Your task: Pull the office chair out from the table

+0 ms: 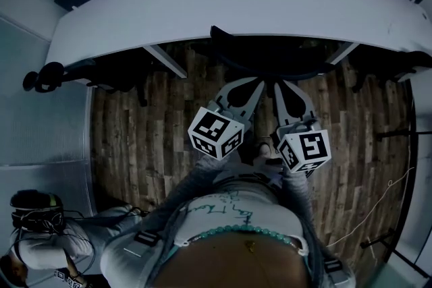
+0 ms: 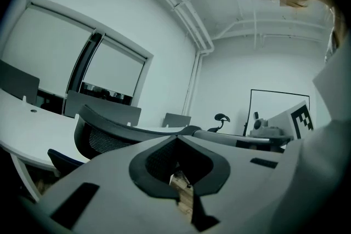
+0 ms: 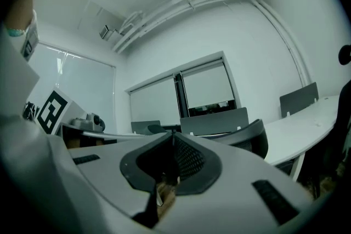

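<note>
My left tongs [image 1: 257, 82] are shut tight with nothing in them, just short of the black mesh-backed office chair [image 1: 270, 56]. The chair is tucked in under the long curved white worktop [image 1: 202, 7], with its back toward me. My right tongs [image 1: 279, 85], also on the chair's near side, are shut and hold nothing. I think I am just reaching in. Next, both tongs must open, grab the chair's back rim, then pull.
</note>
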Available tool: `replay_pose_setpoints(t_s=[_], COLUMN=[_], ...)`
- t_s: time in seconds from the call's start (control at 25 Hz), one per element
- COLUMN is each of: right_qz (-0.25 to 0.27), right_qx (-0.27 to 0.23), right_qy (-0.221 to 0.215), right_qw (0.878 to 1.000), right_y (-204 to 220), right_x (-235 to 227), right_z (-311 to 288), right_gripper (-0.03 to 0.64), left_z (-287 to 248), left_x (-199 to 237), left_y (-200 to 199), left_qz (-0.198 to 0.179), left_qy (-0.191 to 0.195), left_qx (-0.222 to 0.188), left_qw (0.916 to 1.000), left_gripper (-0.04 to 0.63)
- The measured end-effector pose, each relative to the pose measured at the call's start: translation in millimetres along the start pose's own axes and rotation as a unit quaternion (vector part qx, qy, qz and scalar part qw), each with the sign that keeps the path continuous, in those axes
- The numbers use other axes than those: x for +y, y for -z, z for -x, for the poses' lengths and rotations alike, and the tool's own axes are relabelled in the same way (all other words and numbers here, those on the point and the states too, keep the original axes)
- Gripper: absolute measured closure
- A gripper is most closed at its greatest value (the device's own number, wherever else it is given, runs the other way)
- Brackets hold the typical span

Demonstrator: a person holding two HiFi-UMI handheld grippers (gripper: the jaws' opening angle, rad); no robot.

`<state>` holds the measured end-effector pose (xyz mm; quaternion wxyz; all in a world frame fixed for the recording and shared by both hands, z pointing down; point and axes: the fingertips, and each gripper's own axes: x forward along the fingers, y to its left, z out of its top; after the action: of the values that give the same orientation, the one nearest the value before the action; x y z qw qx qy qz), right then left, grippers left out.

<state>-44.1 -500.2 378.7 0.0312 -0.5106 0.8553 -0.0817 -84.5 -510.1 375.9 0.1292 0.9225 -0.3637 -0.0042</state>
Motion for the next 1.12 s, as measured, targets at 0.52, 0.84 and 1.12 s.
replay_pose_setpoints(t_s=[0.52,0.84,1.12], right_qz=[-0.032,-0.062,-0.084], right_qx=[0.003,0.015,0.022], right_qy=[0.007,0.020,0.001], right_qw=[0.999,0.998,0.996], right_y=[12,29,34], right_x=[4,-8,-11], right_z=[-15,-13,-4], right_gripper=[0.594,0.592,0.589], left_z=[6,10,8], left_x=[25,39,28], left_y=[3,15,19], left_qz=[0.039,0.113,0.140], left_qy=[0.029,0.033,0.044], left_qx=[-0.015,-0.017,-0.025], left_qw=[0.9987,0.9929,0.9889], left_gripper=[0.584,0.583,0.578])
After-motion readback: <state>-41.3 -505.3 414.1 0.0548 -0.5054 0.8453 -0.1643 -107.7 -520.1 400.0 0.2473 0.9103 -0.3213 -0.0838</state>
